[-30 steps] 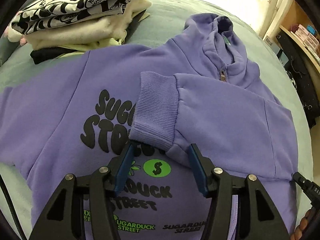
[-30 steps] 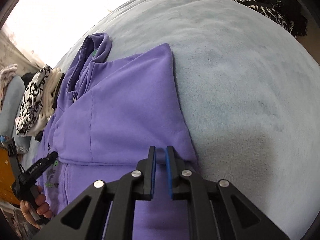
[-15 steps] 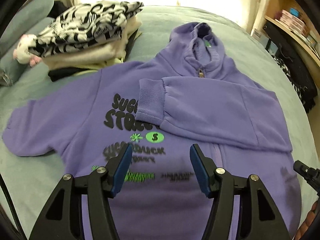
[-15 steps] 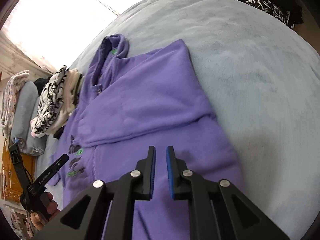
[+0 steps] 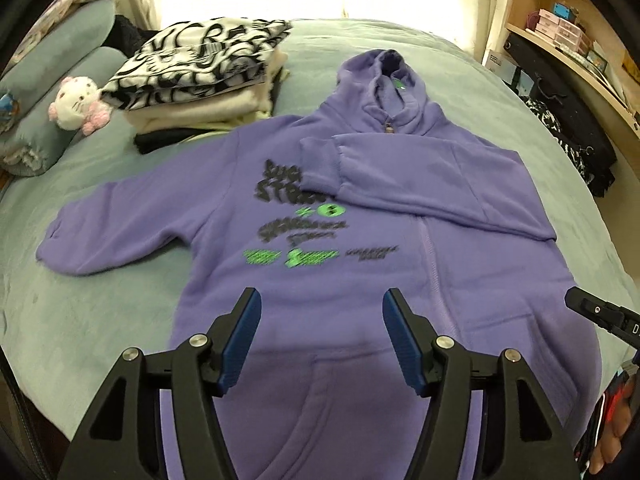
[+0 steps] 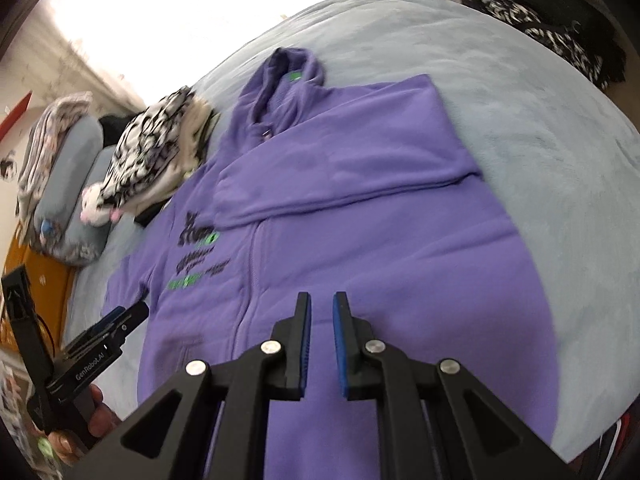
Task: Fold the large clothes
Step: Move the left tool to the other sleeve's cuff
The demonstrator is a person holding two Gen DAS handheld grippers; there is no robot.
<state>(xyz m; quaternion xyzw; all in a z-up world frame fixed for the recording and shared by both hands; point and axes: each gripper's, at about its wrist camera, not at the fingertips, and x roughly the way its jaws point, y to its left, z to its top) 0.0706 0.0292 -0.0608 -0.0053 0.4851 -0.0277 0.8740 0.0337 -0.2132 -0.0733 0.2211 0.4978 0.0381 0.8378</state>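
Note:
A purple zip hoodie (image 5: 360,280) with black and green print lies face up on the bed, hood away from me. It also shows in the right wrist view (image 6: 360,216). Its right sleeve (image 5: 420,172) is folded across the chest; the left sleeve (image 5: 120,232) lies spread out to the left. My left gripper (image 5: 322,328) is open and empty, above the lower front of the hoodie. My right gripper (image 6: 321,320) has its jaws nearly together with a narrow gap, holding nothing, above the hoodie's lower right part.
A stack of folded clothes (image 5: 200,80) sits at the back left of the blue-grey bed (image 5: 100,320). A white plush toy (image 5: 78,100) and pillows (image 5: 60,60) lie further left. Shelves (image 5: 560,40) and dark clothing (image 5: 568,120) stand right of the bed.
Both grippers have pulled back from the folded sleeve toward the hoodie's hem, so the whole garment now shows. The left gripper stays open and the right stays nearly closed.

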